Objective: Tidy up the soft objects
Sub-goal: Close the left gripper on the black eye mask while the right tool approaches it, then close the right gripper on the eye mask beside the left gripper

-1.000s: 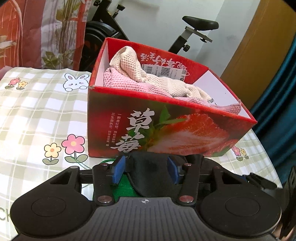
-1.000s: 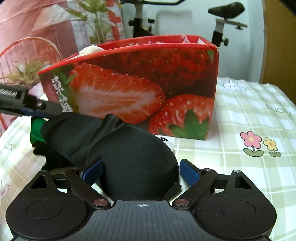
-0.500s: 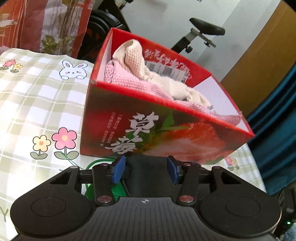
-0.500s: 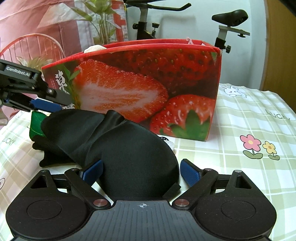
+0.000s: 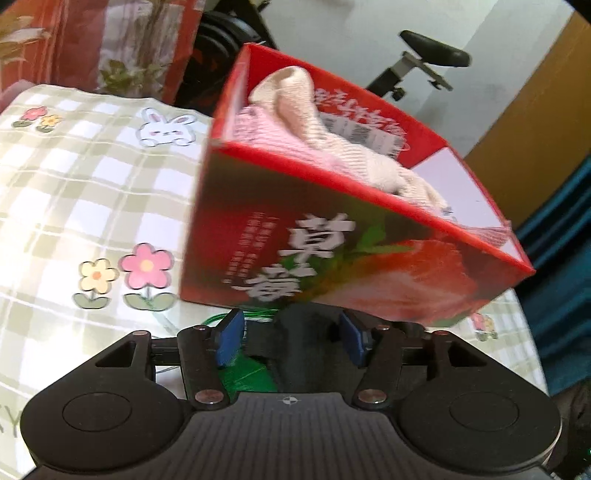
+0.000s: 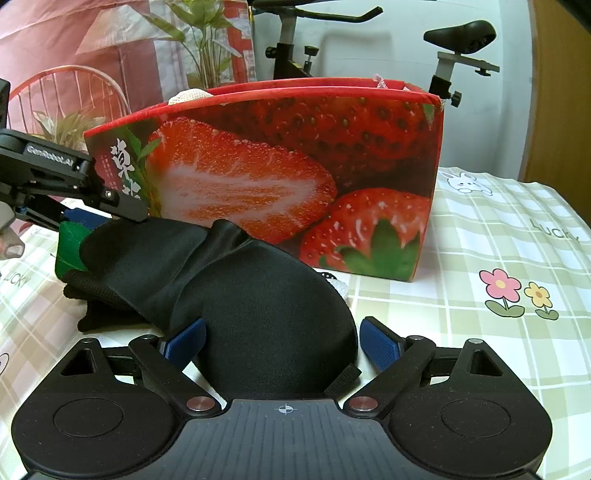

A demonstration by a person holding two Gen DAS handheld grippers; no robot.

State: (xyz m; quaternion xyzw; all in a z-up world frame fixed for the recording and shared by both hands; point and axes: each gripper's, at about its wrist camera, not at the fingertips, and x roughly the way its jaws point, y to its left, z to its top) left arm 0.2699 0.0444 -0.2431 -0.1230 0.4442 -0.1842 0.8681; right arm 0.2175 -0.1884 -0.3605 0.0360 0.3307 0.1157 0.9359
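A black eye mask (image 6: pixel 266 317) lies on the table in front of the red strawberry box (image 6: pixel 295 177). One padded half sits between the wide jaws of my right gripper (image 6: pixel 282 341), which is open around it. The mask's other end (image 5: pixel 295 343) lies over a green fabric item (image 5: pixel 247 376) and sits between the jaws of my left gripper (image 5: pixel 290 339). Those jaws are opening, with a slim gap beside the left pad. In the right wrist view, one of the left gripper's fingers (image 6: pixel 122 205) hovers over that end. The box (image 5: pixel 332 266) holds a beige towel (image 5: pixel 306 107) and a pink towel (image 5: pixel 258 125).
A checked tablecloth (image 6: pixel 498 240) with flower and rabbit prints covers the table. An exercise bike (image 6: pixel 458 33) stands behind the box, and a teal curtain (image 5: pixel 554 240) hangs at the right. A small white object (image 6: pixel 340 286) peeks out behind the mask.
The left wrist view has rolled and the box looks nearer and tilted. The left pads stand a little wider around the mask's end. The right gripper has kept still.
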